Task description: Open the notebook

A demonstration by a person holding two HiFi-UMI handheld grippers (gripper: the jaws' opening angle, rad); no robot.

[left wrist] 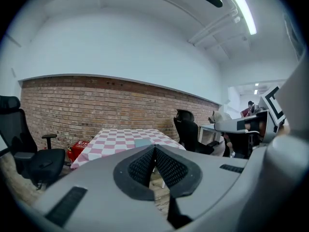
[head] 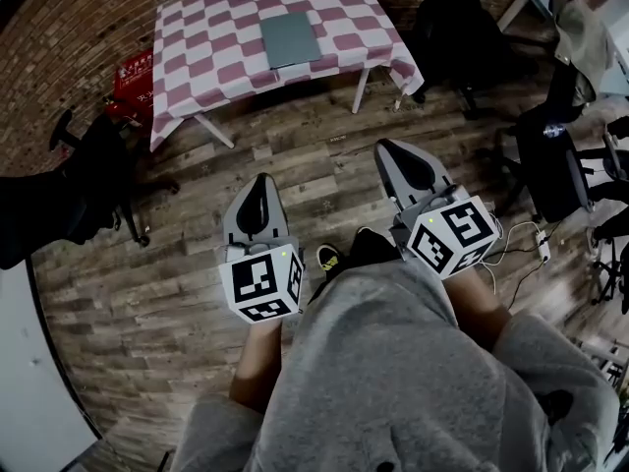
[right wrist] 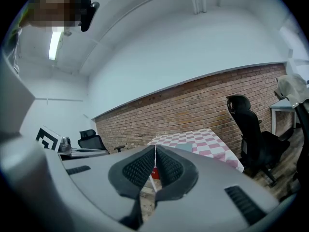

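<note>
Across the floor, notebook (head: 291, 38) lies closed on checkered table (head: 211, 62). Our left gripper (head: 262, 180) and right gripper (head: 385, 147): jaws together, empty. We should approach squarely, aiming for cover's edge.

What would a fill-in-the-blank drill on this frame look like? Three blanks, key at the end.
1. The notebook on the checked table lies with its cover ___.
2. The left gripper and the right gripper both have their jaws ___, with nothing between them.
3. Both grippers hang short of the table, over a floor of ___ planks.

Missing words: closed; shut; wooden
</note>
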